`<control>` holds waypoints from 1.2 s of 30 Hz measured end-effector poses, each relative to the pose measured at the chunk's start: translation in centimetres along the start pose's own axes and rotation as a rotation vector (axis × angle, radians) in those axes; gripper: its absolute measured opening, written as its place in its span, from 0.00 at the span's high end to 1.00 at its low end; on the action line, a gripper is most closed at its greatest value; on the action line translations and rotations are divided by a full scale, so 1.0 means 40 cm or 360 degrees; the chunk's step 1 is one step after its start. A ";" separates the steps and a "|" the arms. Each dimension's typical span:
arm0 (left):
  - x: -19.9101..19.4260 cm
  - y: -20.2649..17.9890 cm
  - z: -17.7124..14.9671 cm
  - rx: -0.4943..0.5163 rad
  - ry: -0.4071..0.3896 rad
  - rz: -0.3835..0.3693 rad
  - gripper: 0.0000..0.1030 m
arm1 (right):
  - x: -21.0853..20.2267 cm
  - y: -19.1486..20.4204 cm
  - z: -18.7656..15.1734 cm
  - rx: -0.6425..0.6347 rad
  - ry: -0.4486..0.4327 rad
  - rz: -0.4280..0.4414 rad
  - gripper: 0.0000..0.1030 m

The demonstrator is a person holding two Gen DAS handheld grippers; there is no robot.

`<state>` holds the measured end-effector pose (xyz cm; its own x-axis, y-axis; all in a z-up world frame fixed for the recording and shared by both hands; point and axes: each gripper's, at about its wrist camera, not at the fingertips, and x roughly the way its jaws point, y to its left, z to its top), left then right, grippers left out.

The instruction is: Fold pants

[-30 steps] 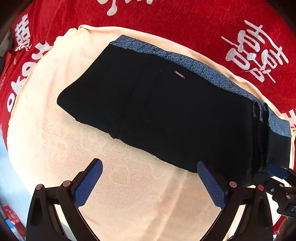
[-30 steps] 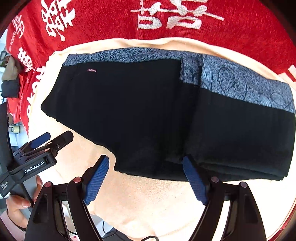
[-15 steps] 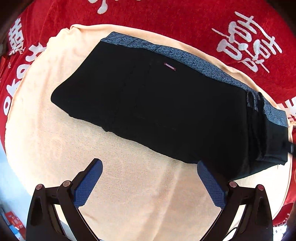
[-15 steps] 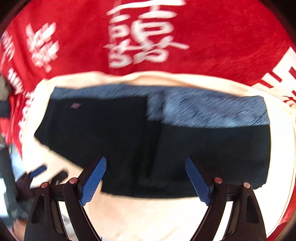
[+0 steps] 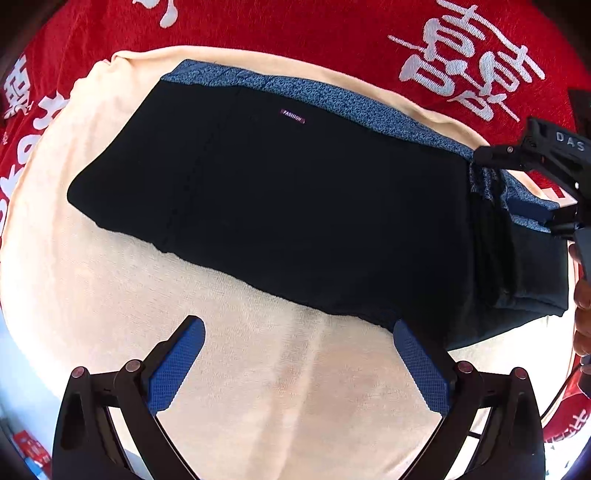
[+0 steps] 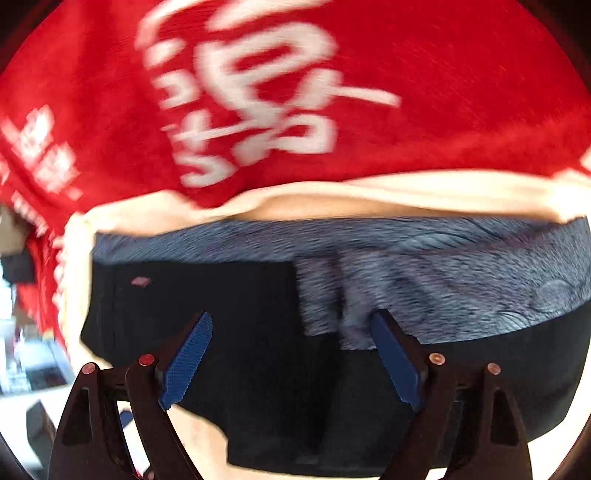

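Observation:
Black pants [image 5: 288,206] with a blue-grey patterned waistband [image 5: 332,99] lie folded flat on a cream towel [image 5: 277,387]. My left gripper [image 5: 295,328] hangs open above the towel, just in front of the pants' near edge, with nothing between its blue pads. In the blurred right wrist view my right gripper [image 6: 291,321] stands open over the pants [image 6: 229,325], its tips near the waistband [image 6: 443,295] and nothing gripped. That right gripper [image 5: 546,162] also shows at the right edge of the left wrist view, over the folded end of the pants.
A red cloth with white characters [image 5: 369,33] covers the surface beyond the towel. A person's hand [image 5: 581,295] shows at the far right edge. Clutter lies past the table's left edge [image 6: 22,354].
The right gripper has swung forward over the pants toward the waistband, and its view is now blurred. The left gripper shifted slightly across the towel, and the right gripper came into its view.

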<state>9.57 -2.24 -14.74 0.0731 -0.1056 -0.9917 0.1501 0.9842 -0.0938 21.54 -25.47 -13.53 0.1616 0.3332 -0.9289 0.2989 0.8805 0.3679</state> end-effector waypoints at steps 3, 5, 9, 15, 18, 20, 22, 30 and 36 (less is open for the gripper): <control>-0.012 0.008 -0.005 -0.0001 -0.0013 -0.0002 0.00 | -0.035 0.022 -0.052 -0.0108 0.0014 -0.0042 0.12; -0.026 0.018 -0.008 0.0008 -0.0012 0.0001 0.00 | -0.062 0.007 -0.099 -0.0109 0.0017 -0.0067 0.12; -0.050 0.011 -0.019 0.0060 -0.0003 0.0002 0.00 | -0.112 -0.096 -0.203 0.0166 0.0034 0.0063 0.08; -0.092 -0.055 -0.031 0.0243 0.0026 0.0010 0.00 | -0.165 -0.196 -0.333 0.0443 0.0003 0.0111 0.00; -0.105 -0.123 -0.042 0.0380 0.0038 -0.0006 0.00 | -0.192 -0.231 -0.391 0.0527 -0.0019 0.0050 0.00; -0.113 -0.171 -0.046 0.0460 0.0048 -0.0024 0.00 | -0.203 -0.251 -0.417 0.0573 -0.0037 0.0028 0.00; -0.122 -0.219 -0.054 0.0526 0.0050 -0.0047 0.00 | -0.219 -0.277 -0.440 0.0622 -0.0058 0.0019 0.00; -0.156 -0.334 -0.088 0.0681 0.0038 -0.0111 0.00 | -0.219 -0.299 -0.440 0.0643 -0.0057 0.0027 0.00; -0.134 -0.293 -0.084 0.0638 0.0070 -0.0079 0.00 | -0.220 -0.268 -0.390 0.0549 -0.0084 0.0014 0.00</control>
<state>4.11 -12.74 -8.60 0.0149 -0.1370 -0.9905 0.5258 0.8436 -0.1088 2.26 -32.59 -9.97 0.2111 0.3144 -0.9255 0.5962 0.7089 0.3768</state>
